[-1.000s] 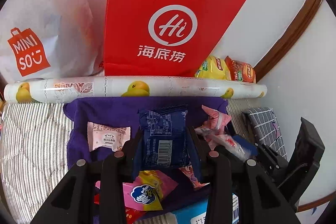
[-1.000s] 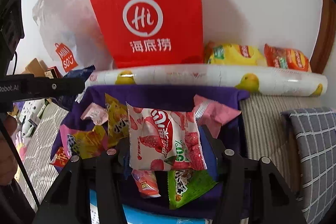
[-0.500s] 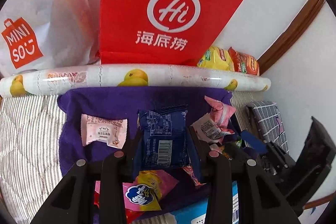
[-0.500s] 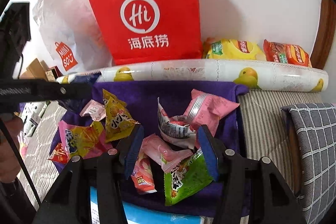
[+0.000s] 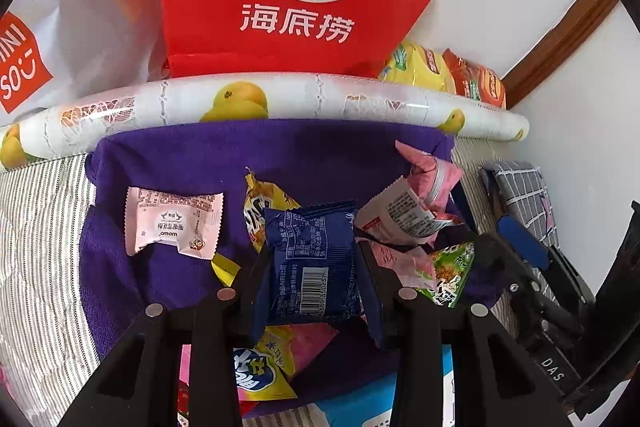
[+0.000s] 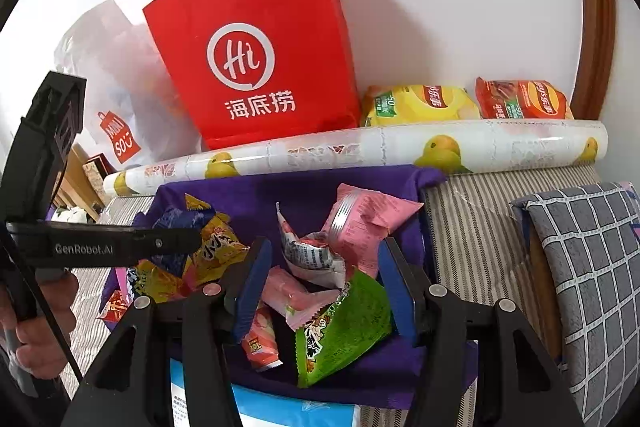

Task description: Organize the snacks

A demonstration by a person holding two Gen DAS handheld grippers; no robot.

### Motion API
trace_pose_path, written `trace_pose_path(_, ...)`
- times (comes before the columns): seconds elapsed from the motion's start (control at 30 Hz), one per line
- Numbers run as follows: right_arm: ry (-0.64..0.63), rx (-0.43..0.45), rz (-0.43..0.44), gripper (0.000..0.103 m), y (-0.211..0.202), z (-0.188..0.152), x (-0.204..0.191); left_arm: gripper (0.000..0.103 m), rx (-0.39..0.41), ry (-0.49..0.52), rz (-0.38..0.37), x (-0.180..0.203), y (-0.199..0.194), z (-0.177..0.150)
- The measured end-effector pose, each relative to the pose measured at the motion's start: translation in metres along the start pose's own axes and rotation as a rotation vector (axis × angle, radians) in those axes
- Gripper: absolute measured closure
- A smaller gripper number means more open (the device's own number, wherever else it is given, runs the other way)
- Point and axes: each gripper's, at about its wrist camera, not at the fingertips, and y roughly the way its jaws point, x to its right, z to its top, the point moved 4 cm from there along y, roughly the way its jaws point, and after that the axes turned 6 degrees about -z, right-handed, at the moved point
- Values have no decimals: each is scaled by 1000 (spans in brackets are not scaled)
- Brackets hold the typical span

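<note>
Two handheld grippers work over a purple cloth (image 5: 168,163) spread on a striped bed cover, with loose snack packets scattered across it.

The left gripper (image 5: 310,267) is clamped on a dark blue packet (image 5: 314,259), pinching it by its two side edges and holding it upright above the middle of the cloth, barcode facing the camera. The right gripper (image 6: 326,287) has its jaws spread wide and grips nothing; it hovers over the pile near the cloth's right edge.

In that pile a pink packet (image 6: 366,223) leans on a white and red packet (image 6: 310,255), with a green packet (image 6: 344,323) and a small pink packet (image 6: 294,293) toward the near edge. A yellow packet (image 6: 214,247) lies left of the centre. A white packet (image 5: 174,223) lies flat and alone toward the cloth's left edge.

Along the far edge lies a roll printed with yellow fruit (image 6: 360,151). Behind it, against the wall, stand a red paper bag (image 6: 260,67) and a white plastic bag (image 5: 80,27), with two chip bags (image 6: 468,103) to the right.

The packets look light, soft and crinkly, with slick film that may slide under pressure. The contents are probably crushable, so a gentle pinch on a sealed crimped end or across the flat sides seems safest. The overlapping ones will likely shift when a neighbour is lifted.
</note>
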Motion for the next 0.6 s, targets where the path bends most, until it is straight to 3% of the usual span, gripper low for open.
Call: trace_pose_path(0.6,-7,-3,-8,48,2,-3,-1,62,-53,5,28,2,7,-2)
